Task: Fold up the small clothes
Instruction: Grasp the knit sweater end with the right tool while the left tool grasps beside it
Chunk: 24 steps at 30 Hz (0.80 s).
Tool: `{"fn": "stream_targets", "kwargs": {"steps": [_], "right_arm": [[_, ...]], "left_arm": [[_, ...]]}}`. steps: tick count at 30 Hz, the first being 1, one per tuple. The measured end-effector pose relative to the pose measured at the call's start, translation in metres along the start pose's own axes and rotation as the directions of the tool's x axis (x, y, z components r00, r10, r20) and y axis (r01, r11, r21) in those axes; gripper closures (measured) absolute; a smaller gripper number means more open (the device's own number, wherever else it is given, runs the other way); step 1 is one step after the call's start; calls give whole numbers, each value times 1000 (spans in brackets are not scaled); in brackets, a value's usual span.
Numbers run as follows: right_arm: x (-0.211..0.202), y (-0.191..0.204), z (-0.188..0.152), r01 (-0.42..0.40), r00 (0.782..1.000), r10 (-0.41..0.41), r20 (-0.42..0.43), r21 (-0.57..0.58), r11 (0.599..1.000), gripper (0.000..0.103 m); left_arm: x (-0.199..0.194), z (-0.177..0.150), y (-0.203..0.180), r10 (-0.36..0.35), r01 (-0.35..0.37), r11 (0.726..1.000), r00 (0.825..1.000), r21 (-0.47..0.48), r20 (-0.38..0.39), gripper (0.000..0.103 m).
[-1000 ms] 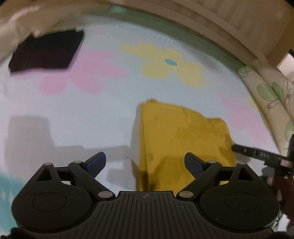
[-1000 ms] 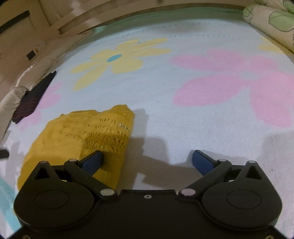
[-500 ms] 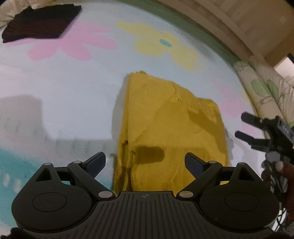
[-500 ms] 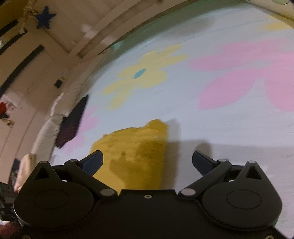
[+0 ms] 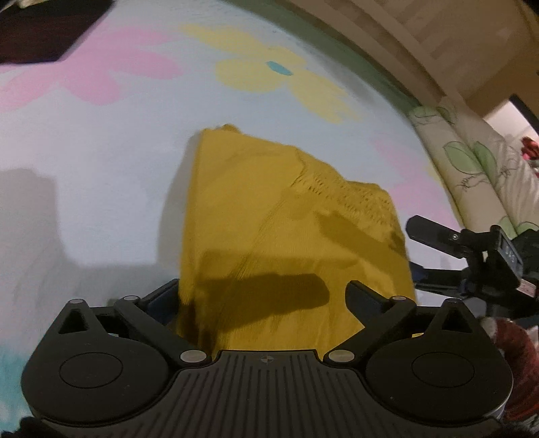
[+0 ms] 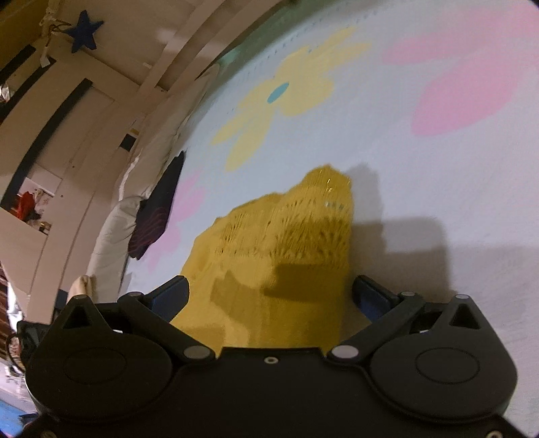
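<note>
While no brand, label or legible writing shows anywhere, the yellow knit garment [image 5: 269,229] is plain to see: it lies folded into a rough block on a pale bedsheet [image 5: 101,175] printed with large pink and yellow flowers, one yellow flower carrying a blue centre. An openwork band runs across the garment's right-hand part in the left wrist view, and the same lacy knit faces the right wrist camera. The left gripper [image 5: 262,296] has its jaws spread wide, having just been opening further, with the near edge of the garment lying between them and neither pad pressing on it. The right gripper [image 6: 269,293] also stands with its jaws wide apart over the garment's near end, gripping nothing; from the left wrist view it reaches in from the right, just beside the garment's right edge. Farther off on the sheet, near its edge, lies a dark folded cloth [image 6: 158,212]. A leaf-patterned quilt [image 5: 478,175] is bunched along the bed's right side. Beyond the bed are cream walls with pale slatted woodwork, and a dark blue star [image 6: 82,32] hangs on the wall.
</note>
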State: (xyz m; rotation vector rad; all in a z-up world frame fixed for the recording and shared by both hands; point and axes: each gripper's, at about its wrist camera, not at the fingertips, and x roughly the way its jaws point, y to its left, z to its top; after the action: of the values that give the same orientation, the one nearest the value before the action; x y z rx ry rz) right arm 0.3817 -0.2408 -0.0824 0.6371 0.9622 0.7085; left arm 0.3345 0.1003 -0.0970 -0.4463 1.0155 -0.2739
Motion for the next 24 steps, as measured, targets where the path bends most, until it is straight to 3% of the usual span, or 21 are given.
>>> {"fn": "stream_targets", "kwargs": {"steps": [8,11,13,14,16,17,18,24], "right_arm": [[8,-11,2,-132,991,130,42,46,990,0],[14,-2,-1,-127,992,127,22,6,992,0],[14,2,-2,-107,994,107,18,-3,994,0],[15,3,-2,-99,995,99,12,-2,995,6],[16,1,-2,-69,998,69,-13,11,998,33],[15,0,-3,-37,999,37,-15,12,999,53],[14,-2,-5,-29,999,29,-19,12,1000,57],[-6,28,-6,14,1000,-14,8,-45,999,62]], "left_arm": [[17,11,-9,-35,34,998,999,50,26,1],[17,10,-14,-11,9,998,1000,65,24,4],[14,10,-15,36,-37,997,999,70,27,24],[12,10,-16,59,-61,996,998,72,31,32],[7,9,-12,78,-80,996,996,47,52,64],[4,8,-9,56,-58,998,997,23,59,69],[2,8,-9,43,-43,999,997,9,60,73],[-25,3,-40,60,-70,993,992,95,110,81]]}}
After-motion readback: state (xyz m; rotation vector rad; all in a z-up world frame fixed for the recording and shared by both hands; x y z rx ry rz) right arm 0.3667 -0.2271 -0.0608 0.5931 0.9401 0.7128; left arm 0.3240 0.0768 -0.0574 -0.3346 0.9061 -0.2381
